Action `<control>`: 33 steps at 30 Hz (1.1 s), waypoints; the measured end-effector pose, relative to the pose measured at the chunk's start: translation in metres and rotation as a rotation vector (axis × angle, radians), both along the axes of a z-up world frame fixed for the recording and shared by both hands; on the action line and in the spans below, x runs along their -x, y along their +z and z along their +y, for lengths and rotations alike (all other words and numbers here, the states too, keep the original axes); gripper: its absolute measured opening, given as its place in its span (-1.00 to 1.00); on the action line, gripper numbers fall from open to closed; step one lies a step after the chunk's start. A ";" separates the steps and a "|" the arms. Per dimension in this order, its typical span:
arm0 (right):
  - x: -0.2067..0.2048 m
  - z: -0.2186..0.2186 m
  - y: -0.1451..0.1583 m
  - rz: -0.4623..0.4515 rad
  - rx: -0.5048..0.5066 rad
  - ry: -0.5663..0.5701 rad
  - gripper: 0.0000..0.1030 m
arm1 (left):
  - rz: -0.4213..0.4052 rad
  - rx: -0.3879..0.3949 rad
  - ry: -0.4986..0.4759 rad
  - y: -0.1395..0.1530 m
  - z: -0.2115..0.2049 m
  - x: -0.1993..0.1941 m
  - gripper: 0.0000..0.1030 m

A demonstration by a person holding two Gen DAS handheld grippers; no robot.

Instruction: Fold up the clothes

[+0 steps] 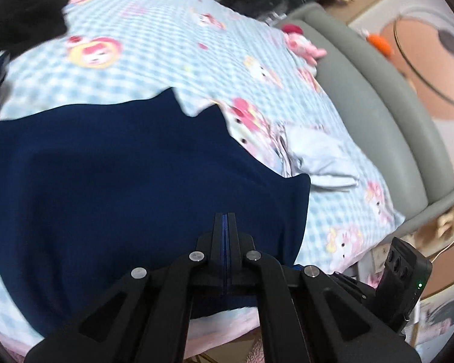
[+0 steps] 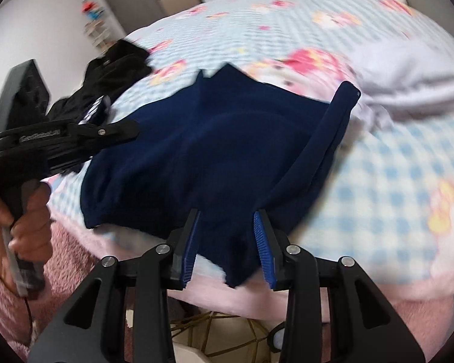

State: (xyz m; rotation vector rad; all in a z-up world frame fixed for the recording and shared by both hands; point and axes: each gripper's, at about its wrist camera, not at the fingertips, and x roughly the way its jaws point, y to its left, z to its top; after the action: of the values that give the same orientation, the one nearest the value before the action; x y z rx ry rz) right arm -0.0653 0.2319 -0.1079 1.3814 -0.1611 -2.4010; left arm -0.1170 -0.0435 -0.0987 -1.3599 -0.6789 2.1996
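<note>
Here the bed carries my navy garment, spread near its front edge. My right tool gapes around the near hem; my left tool looks pressed together, apparently empty. Mid-fold, I judge: pinch that hem next.

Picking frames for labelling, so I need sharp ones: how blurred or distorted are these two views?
Left wrist: fisheye bend, checked bedsheet smeared, navy garment nearly featureless. Right wrist: right-side bedsheet and white clothes blurred; right tool sharp.
</note>
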 end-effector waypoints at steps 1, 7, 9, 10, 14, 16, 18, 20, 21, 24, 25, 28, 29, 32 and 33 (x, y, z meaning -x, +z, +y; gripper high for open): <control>-0.001 -0.005 0.002 0.011 -0.015 -0.001 -0.26 | -0.018 -0.004 -0.018 -0.007 0.002 -0.001 -0.99; -0.011 0.048 -0.010 -0.025 -0.060 -0.323 -0.20 | -0.049 0.036 -0.200 -0.033 0.059 -0.019 -0.99; -0.018 0.061 -0.018 -0.066 -0.081 -0.324 -0.20 | -0.048 0.043 -0.251 -0.037 0.078 -0.027 -0.99; -0.022 0.067 -0.021 -0.087 -0.092 -0.322 -0.20 | -0.045 0.053 -0.279 -0.038 0.090 -0.028 -0.97; -0.033 0.067 -0.034 -0.140 -0.058 -0.251 -0.22 | -0.009 0.135 -0.371 -0.037 0.131 -0.036 -0.93; -0.037 0.069 -0.036 -0.130 -0.073 -0.273 -0.22 | 0.020 0.215 -0.413 -0.035 0.151 -0.039 -0.69; -0.040 0.075 -0.033 -0.111 -0.061 -0.304 -0.22 | 0.033 0.258 -0.449 -0.036 0.161 -0.043 -0.17; -0.042 0.080 -0.029 -0.097 -0.056 -0.315 -0.22 | 0.050 0.284 -0.488 -0.037 0.174 -0.045 -0.09; -0.042 0.082 -0.027 -0.090 -0.054 -0.320 -0.22 | 0.055 0.314 -0.496 -0.039 0.180 -0.046 -0.09; -0.044 0.090 -0.029 -0.100 -0.015 -0.313 -0.22 | 0.055 0.405 -0.495 -0.048 0.196 -0.042 -0.15; -0.045 0.093 -0.030 -0.103 -0.002 -0.310 -0.22 | 0.055 0.420 -0.481 -0.049 0.197 -0.040 -0.37; -0.045 0.093 -0.029 -0.107 0.016 -0.290 -0.21 | 0.045 0.406 -0.420 -0.045 0.190 -0.031 -0.88; -0.045 0.091 -0.028 -0.107 0.017 -0.281 -0.21 | 0.033 0.358 -0.388 -0.041 0.182 -0.026 -0.89; -0.035 0.071 -0.023 -0.087 0.019 -0.207 -0.21 | 0.047 0.201 -0.283 -0.014 0.141 -0.014 -0.89; -0.031 0.064 -0.021 -0.076 0.014 -0.176 -0.21 | 0.052 0.171 -0.256 -0.007 0.130 -0.011 -0.91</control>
State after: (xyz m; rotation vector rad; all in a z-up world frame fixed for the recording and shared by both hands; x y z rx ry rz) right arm -0.0347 0.2955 -0.1287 1.5104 -0.3321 -2.4825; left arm -0.1060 0.0865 -0.1061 -1.3820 -0.2842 2.1143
